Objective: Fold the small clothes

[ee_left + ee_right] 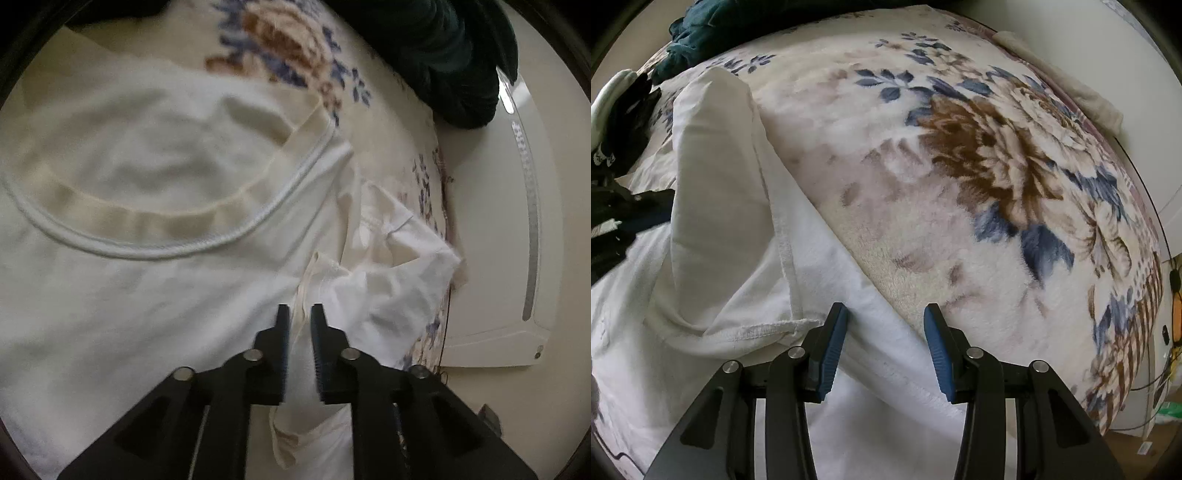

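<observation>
A white T-shirt (140, 280) lies on a floral blanket (295, 44), its round neckline (155, 229) toward the left of the left wrist view. My left gripper (301, 314) is shut on a bunched fold of the shirt's sleeve (388, 280) and holds it above the shirt body. In the right wrist view the same shirt (713, 288) lies at the left, with a raised fold (716, 147) and a stitched hem. My right gripper (884, 314) is open and empty, just over the shirt's edge where it meets the blanket (960, 184).
A dark green garment (436, 48) lies at the top right of the blanket, and also shows in the right wrist view (701, 29). A white appliance (517, 221) stands beside the bed. A folded cream cloth (1071, 81) lies at the blanket's far edge.
</observation>
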Demonstrator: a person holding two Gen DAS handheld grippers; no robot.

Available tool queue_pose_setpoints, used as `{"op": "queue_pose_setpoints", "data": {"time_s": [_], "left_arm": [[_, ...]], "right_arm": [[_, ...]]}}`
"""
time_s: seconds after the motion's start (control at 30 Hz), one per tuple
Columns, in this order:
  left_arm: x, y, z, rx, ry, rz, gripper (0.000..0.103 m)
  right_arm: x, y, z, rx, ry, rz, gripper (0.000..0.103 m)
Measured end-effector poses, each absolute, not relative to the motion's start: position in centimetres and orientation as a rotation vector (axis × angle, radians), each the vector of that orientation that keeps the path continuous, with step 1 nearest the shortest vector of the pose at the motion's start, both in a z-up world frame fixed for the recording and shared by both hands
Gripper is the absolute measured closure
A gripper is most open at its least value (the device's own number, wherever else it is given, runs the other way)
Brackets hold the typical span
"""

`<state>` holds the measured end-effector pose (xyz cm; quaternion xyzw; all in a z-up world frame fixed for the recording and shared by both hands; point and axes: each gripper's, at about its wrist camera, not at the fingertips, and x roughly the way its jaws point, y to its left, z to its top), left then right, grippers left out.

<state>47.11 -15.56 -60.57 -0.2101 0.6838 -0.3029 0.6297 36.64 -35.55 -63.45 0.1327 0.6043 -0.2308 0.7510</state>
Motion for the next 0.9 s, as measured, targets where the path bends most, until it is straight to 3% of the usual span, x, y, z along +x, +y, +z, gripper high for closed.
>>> {"op": "queue_pose_setpoints", "data": {"time_s": [0.17, 0.3, 0.63, 0.9], "left_arm": [[46.9, -18.2, -60.9, -0.406, 1.566, -0.726, 0.091], [46.4, -19.3, -59.4, -0.315, 1.464, -0.715, 0.103], [46.3, -11.8, -56.9, -0.305, 1.308, -0.475, 0.103], [44.7, -9.7, -58.1, -0.339, 1.374, -0.453, 0.101]], "right_arm": [[36.7, -35.5, -63.4, 0.286, 1.325, -0.508, 0.057], [36.7, -35.5, -63.4, 0.283, 1.324, -0.507, 0.057], [36.7, -35.5, -63.3, 0.292, 1.321, -0.502, 0.057], [37.6, -34.7, -60.5, 0.394, 1.279, -0.403, 0.057]]}}
